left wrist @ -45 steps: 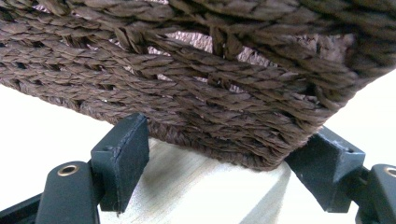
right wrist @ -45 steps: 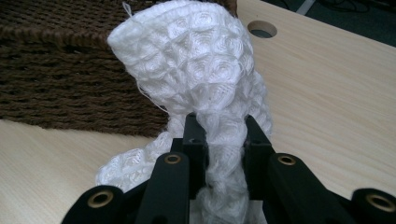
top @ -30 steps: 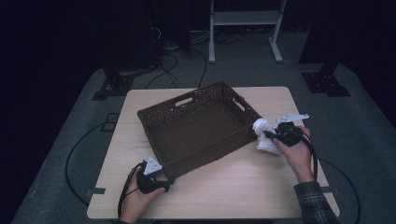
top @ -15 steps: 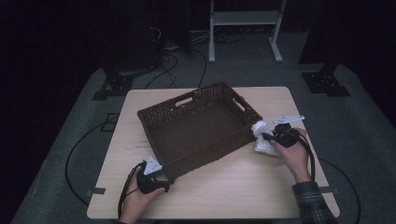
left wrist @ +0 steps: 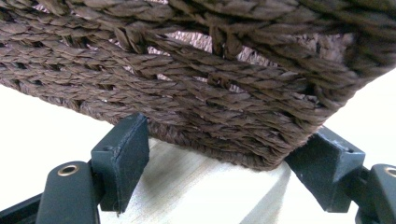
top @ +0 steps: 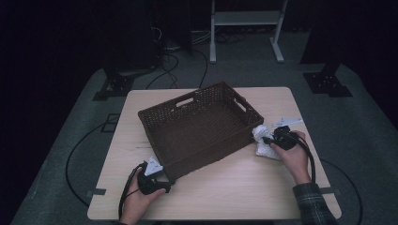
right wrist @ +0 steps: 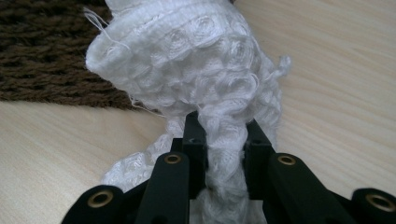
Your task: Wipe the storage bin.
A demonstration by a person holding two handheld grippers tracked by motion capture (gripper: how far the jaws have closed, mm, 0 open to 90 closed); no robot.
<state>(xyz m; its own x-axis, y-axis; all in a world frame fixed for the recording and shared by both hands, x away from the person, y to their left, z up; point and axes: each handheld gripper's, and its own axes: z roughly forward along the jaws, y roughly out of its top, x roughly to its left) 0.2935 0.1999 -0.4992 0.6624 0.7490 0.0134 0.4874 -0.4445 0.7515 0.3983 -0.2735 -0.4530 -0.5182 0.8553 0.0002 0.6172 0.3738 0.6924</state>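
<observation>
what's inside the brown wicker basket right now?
The dark brown woven wicker basket shows only its bare woven floor in the high view. The strip of floor behind its near wall is hidden. The crumpled white knitted cloth lies outside it on the table, pinched by the right gripper.

Your left hand [top: 136,199] is coming in from the lower left, wrapping around the black left gripper [top: 165,183], which is lying low and level; its fingers [left wrist: 122,161] are standing wide apart. Your right forearm, in a plaid sleeve [top: 313,204], is reaching up from the lower right, the right hand [top: 294,157] gripping the black right gripper [right wrist: 224,144], whose fingers [right wrist: 194,140] are pinching close together.
</observation>
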